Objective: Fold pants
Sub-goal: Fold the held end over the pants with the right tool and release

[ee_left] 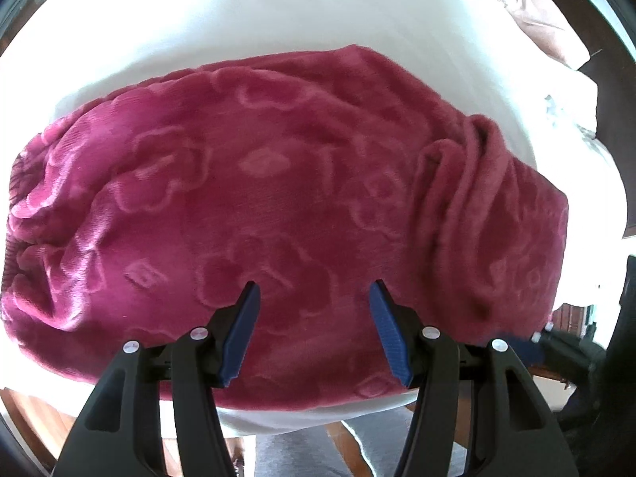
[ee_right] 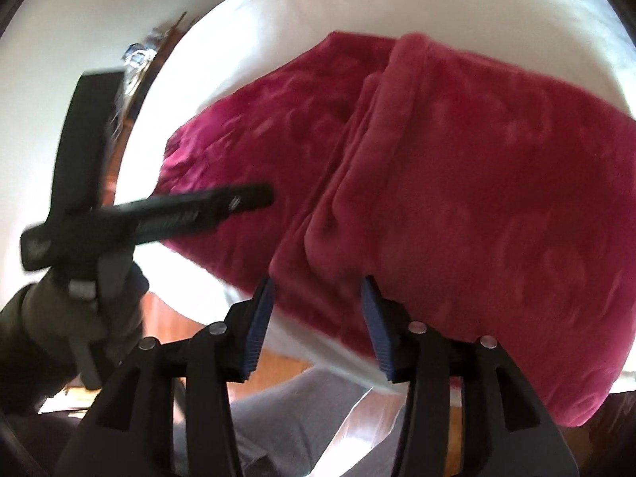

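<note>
The plush raspberry-pink pants (ee_left: pixel 278 183) carry an embossed flower pattern – lying on a plain white surface (ee_left: pixel 278 12); black tongs (ee_left: pixel 314 298) bear blue pads (ee_left: pixel 242 334).

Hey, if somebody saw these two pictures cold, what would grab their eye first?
The deep pink plush pants, embossed with flower shapes, fill the middle of both views, lying folded on a white surface. Next, the blue-padded left tool hangs open over the near edge of the fabric. In the right wrist view the right tool stands open at a fold edge, with a dark-gloved hand at far left.
</note>
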The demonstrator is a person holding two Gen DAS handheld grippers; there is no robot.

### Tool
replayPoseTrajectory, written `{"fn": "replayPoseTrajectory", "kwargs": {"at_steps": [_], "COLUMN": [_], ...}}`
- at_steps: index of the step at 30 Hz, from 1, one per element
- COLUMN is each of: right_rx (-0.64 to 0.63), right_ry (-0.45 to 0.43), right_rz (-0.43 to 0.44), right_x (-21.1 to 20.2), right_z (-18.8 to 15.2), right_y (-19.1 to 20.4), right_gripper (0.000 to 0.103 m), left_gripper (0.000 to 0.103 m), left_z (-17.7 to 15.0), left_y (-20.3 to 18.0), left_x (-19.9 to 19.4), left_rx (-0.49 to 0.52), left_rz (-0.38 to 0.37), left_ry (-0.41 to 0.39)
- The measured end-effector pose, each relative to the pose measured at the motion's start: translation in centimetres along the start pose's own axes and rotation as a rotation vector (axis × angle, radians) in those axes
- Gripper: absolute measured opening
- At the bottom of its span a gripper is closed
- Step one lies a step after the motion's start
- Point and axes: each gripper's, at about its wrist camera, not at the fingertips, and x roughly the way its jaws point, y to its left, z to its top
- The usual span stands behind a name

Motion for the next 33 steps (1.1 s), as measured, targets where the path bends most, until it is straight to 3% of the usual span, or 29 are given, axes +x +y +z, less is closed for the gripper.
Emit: {"fn": "replayPoseTrajectory", "kwargs": {"at_steps": [7, 12, 19, 28, 33], "right_rx": [0.033, 0.076, 0.118, 0.141, 0.129], "right_ry": [-0.031, -0.069, -0.076, -0.094, -0.1], "right_rz": [0.001, -0.029, -0.063, -0.091, -0.095], "right_x": [-3.2, -6.0, -7.9, -9.3, -9.5], "right_z": [-2.7, -4.2, -6.6, -7.9, -7.6], "right_y": [-2.3, -5.0, -7.9, -10.2, -10.6], "right_gripper": [0.047, 0.047, 0.047, 0.047, 0.047], "left_gripper": [0.057, 0.057, 0.058, 0.063, 0.063], "left_z": [0.5, -1.2, -2.6, -3.4, -3.4], "left_y": [-3.6, -6.4, -8.0, -8.8, -9.0], "left_x": [-1.4, -1.2, 1.5, 1.2, 1.9], "left_rx": [0.021, 0.02, -0.017, -0.056, -0.061], "left_rz": [-0.029, -0.057, -0.086, -0.115, -0.077], "left_ry": [-0.023, 0.0, 0.003, -0.022, -0.028]}}
